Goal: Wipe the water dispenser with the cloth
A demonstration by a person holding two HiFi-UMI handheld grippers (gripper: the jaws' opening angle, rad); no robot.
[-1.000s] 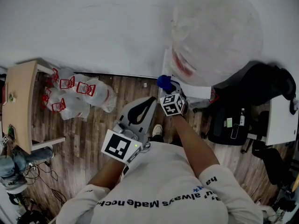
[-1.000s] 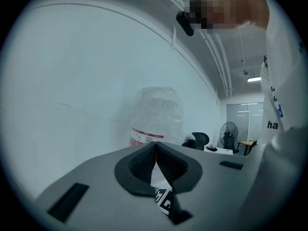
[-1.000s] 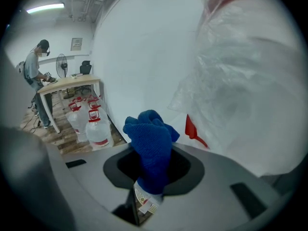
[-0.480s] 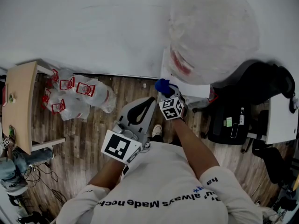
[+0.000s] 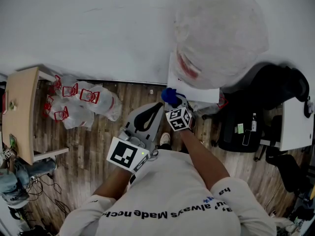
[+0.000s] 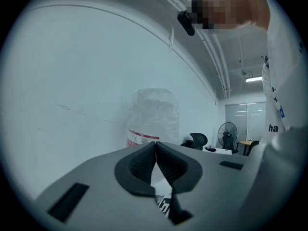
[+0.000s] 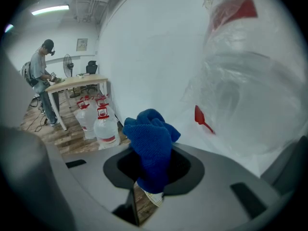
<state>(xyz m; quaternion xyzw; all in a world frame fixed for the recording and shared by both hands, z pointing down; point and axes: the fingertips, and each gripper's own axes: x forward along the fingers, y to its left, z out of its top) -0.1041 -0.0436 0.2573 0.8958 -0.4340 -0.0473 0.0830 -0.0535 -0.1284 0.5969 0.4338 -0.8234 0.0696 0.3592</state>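
My right claw [image 7: 153, 170], clamped on a bunched blue cloth [image 7: 150, 137], holds it out toward the water dispenser [image 5: 196, 89] just ahead, ready to wipe. My left claw [image 6: 155, 150], pressed together and empty, hangs alongside.

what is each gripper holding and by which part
The right gripper is shut on the cloth, gripping its lower end; the bunched top sticks out past the jaws. The left gripper is shut on nothing.
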